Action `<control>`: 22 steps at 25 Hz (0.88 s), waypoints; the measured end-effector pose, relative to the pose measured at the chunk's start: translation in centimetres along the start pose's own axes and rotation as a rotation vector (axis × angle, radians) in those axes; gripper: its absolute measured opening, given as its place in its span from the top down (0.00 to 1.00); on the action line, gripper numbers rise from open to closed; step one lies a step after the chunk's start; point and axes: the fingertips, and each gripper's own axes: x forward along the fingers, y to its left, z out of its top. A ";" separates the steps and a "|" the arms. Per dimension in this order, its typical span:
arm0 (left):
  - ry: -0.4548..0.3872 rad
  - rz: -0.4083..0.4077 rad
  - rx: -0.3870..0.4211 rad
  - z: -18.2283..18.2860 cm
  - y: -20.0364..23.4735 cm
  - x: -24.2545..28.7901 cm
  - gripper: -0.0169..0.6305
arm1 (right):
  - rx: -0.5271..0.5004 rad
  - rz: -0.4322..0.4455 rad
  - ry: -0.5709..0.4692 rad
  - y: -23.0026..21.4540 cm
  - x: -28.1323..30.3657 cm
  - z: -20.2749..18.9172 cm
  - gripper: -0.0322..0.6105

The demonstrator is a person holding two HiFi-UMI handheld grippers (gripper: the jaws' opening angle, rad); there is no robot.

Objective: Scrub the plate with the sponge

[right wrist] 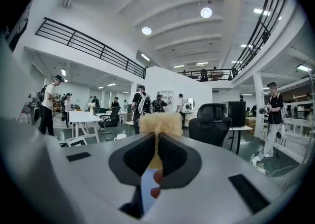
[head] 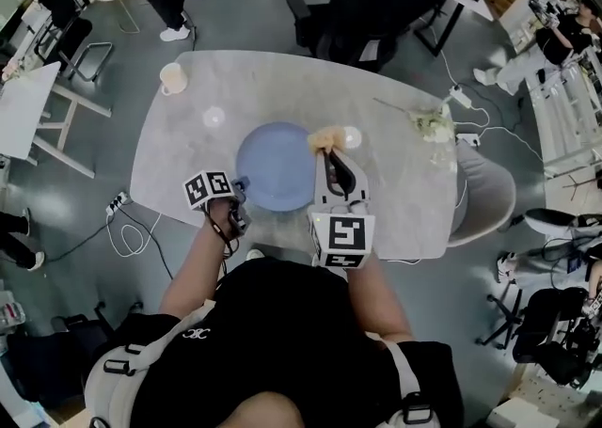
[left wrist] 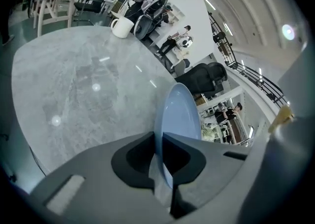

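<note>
A round pale blue plate [head: 275, 165] lies near the front of the grey marble table [head: 395, 182]. My left gripper [head: 240, 193] is shut on its near left rim. In the left gripper view the plate [left wrist: 179, 112] shows edge-on, its rim pinched between the jaws of the left gripper [left wrist: 160, 156]. My right gripper [head: 329, 158] is shut on a fluffy yellow sponge [head: 324, 139], which hangs by the plate's far right edge. In the right gripper view the sponge [right wrist: 160, 123] sticks out past the tips of the right gripper [right wrist: 156, 151].
A cream mug [head: 172, 78] stands at the table's far left corner, also in the left gripper view as the mug [left wrist: 120, 27]. A small bunch of flowers [head: 433, 123] lies at the right edge. Black office chairs [head: 362, 12] stand behind the table.
</note>
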 end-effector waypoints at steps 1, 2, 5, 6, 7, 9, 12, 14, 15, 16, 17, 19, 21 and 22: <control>-0.006 -0.010 0.019 0.1 -0.9 -0.6 0.93 | 0.003 0.026 0.001 0.6 0.2 -0.2 0.92; -0.015 -0.022 0.036 0.2 -1.8 -1.2 0.93 | 0.009 0.053 0.005 1.3 0.4 -0.4 0.92; -0.038 -0.062 0.063 0.2 -4.5 -2.7 0.93 | 0.022 0.135 0.041 3.1 0.7 -1.5 0.92; -0.044 -0.074 0.070 0.1 -5.4 -3.1 0.93 | 0.022 0.161 0.057 3.8 0.7 -1.9 0.92; -0.049 -0.085 0.079 0.0 -6.1 -3.6 0.93 | 0.023 0.187 0.074 4.4 0.7 -2.4 0.92; -0.056 -0.106 0.095 -0.2 -7.5 -4.5 0.93 | 0.025 0.239 0.108 5.8 0.8 -3.3 0.92; -0.056 -0.142 0.102 -0.9 -9.3 -5.3 0.93 | 0.021 0.302 0.172 7.2 0.8 -4.7 0.92; -0.054 -0.158 0.114 -1.4 -10.4 -5.5 0.93 | 0.012 0.338 0.218 7.9 0.7 -5.6 0.92; -0.053 -0.161 0.126 -1.7 -10.9 -5.6 0.93 | 0.007 0.354 0.239 8.2 0.6 -6.1 0.92; -0.051 -0.160 0.140 -2.0 -11.3 -5.7 0.93 | 0.003 0.369 0.261 8.5 0.5 -6.5 0.92; -0.049 -0.158 0.155 -2.3 -11.6 -5.7 0.93 | -0.002 0.380 0.283 8.7 0.5 -6.9 0.92; -0.043 -0.153 0.184 -2.9 -12.1 -5.8 0.93 | -0.013 0.400 0.328 9.2 0.5 -7.9 0.92; -0.039 -0.156 0.208 -3.5 -12.6 -5.9 0.93 | -0.025 0.416 0.364 9.7 0.5 -8.8 0.92; -0.038 -0.161 0.219 -3.7 -12.8 -6.0 0.93 | -0.027 0.426 0.373 10.0 0.6 -9.3 0.92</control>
